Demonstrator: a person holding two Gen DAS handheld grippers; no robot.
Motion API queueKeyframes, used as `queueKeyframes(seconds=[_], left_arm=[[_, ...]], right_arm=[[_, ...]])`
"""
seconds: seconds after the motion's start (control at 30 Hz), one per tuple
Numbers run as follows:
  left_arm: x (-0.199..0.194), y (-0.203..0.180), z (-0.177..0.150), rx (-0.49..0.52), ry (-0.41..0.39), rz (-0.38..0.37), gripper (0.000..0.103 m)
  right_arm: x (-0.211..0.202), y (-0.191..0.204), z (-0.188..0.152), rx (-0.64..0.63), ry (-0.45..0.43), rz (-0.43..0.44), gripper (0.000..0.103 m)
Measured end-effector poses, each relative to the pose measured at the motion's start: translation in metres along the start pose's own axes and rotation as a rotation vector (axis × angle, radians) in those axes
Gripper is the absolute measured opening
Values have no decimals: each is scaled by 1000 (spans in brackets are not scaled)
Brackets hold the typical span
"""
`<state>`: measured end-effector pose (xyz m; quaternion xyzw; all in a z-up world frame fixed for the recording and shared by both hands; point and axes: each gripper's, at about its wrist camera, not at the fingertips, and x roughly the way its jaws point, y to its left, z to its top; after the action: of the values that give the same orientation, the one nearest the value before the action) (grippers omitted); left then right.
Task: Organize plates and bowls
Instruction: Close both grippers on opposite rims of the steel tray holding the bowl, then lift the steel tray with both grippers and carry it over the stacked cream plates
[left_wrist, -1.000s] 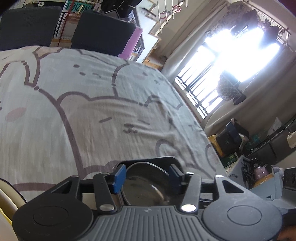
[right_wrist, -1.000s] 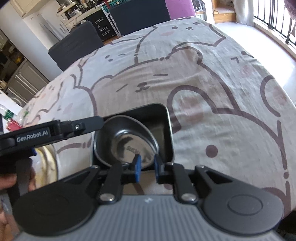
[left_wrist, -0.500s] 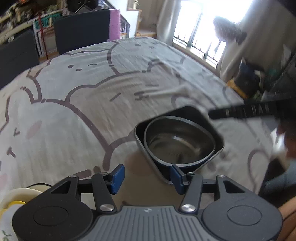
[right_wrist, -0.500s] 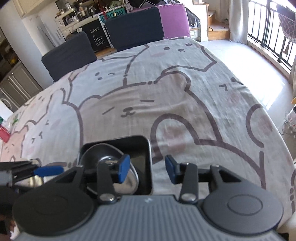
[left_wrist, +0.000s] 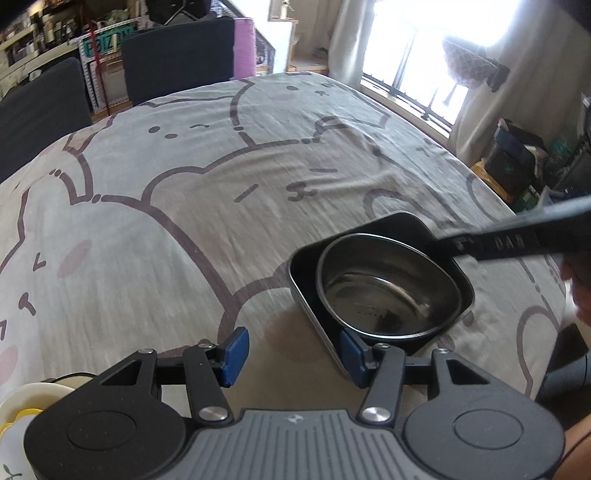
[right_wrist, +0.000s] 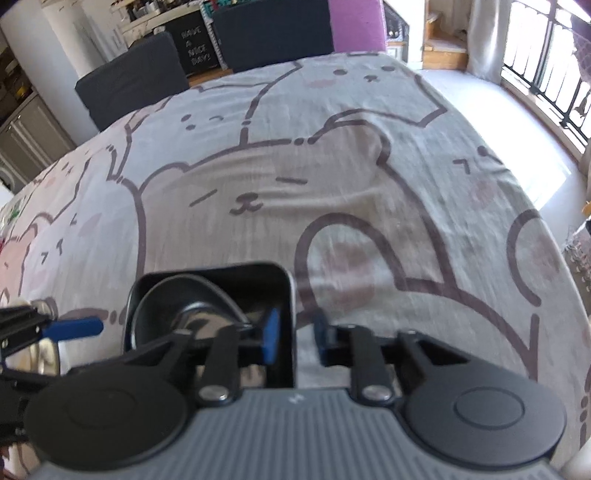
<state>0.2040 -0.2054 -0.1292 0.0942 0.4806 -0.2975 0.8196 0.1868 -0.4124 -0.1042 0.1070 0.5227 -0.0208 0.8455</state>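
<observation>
A round steel bowl (left_wrist: 388, 288) sits nested inside a black square dish (left_wrist: 436, 229), and the pair rests on the bear-print tablecloth (left_wrist: 192, 177) toward the window side of the table. The left gripper (left_wrist: 291, 350) hangs just in front of the dish with its blue pads about halfway apart and nothing between them; its right pad (left_wrist: 351, 352) is just beside the dish's near corner, though I cannot tell whether it touches. The right gripper (right_wrist: 293, 338) comes at the dish from the other side, straddling the right-hand wall of the black square dish (right_wrist: 290, 291): one blue pad (right_wrist: 271, 339) is inside the dish, the other outside over the cloth, and the jaws are closing on that wall. The picture is blurred there, so I cannot say the pads are pressing on it yet. In the left camera's view the right gripper's black finger (left_wrist: 517, 240) reaches in over the far rim of the dish. At the lower left edge there is a stack of pale crockery with a yellow piece (left_wrist: 18, 413), well apart from the dish. Dark chairs (left_wrist: 177, 55) stand at the far side of the table.
</observation>
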Motion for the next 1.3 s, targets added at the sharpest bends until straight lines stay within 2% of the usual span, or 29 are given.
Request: queueKeyframes(seconds=[0.03, 0.13, 0.27, 0.33, 0.4, 0.63, 0.8, 1.3], left_arm=[[1, 2, 1, -16, -2, 1, 55], [3, 7, 2, -63, -9, -3, 55], [2, 17, 2, -152, -14, -45, 53], [2, 23, 1, -208, -11, -93, 47], [4, 28, -1, -264, -5, -137, 32], [7, 33, -3, -351, 6, -216, 12], [10, 33, -6, -380, 21, -252, 12], [12, 40, -7, -429, 6, -277, 10]], right_arm=[[1, 1, 0, -10, 7, 3, 7], [0, 6, -4, -59, 1, -13, 6], [-2, -2, -5, -35, 2, 22, 6], [-5, -7, -7, -30, -3, 49, 6], [-5, -11, -8, -30, -10, 72, 6], [-5, -26, -11, 6, 1, 140, 4], [-4, -31, -10, 35, 19, 168, 4], [-5, -34, -16, 55, 32, 200, 6]])
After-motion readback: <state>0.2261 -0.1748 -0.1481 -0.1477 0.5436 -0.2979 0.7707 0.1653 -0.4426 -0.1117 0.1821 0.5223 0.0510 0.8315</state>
